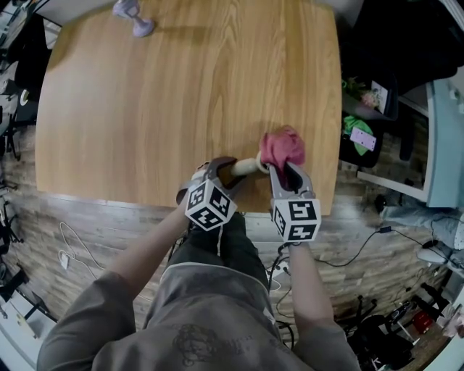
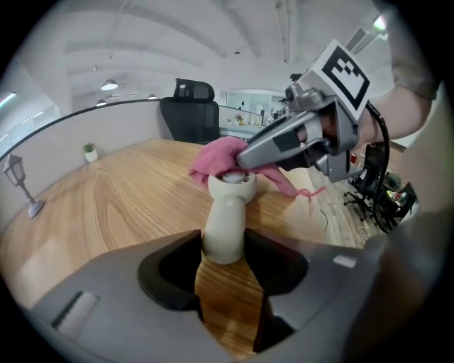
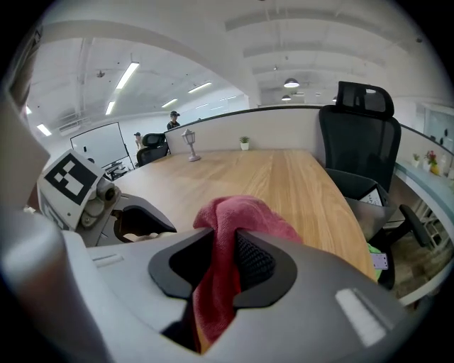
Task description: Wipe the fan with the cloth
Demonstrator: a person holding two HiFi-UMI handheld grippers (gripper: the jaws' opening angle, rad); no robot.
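On table (image 1: 181, 94), near edge, count: 2 tongs, 1 fan, 1 cloth. Elsewhere: 1 small lamp-post ornament (image 1: 134, 18) at far edge, 1 tiny potted plant (image 3: 244, 143) beyond it, 1 black office chair (image 3: 358, 127) off to the side of the right tongs.

Left tongs (image 1: 230, 168) (image 2: 225, 248): clenched on the fan (image 2: 225, 220). Both jaw tips sit against the sides of its cream stem, near the base. Fan points away from these tongs, head end twd the right tongs. Can't tell whether the fan rests on the wood or is held just above it.

Right tongs (image 1: 288, 172) (image 3: 225, 248): grasping the cloth (image 3: 230, 220). Pink-red fabric is pinched between the two pads, w/ a fold bulging out past the tips and the rest hanging below the jaws.

Relative posn: both tongs side by side, angled down, tips converging. Fan lies between them, stem in the left tongs. Its head touches the cloth bunch just ahead of the right tongs' tips. In left gripper view the cloth drapes behind and over the fan's head, w/ the right tongs' jaws right above it. A loose corner of cloth trails onto the table on the right tongs' side.
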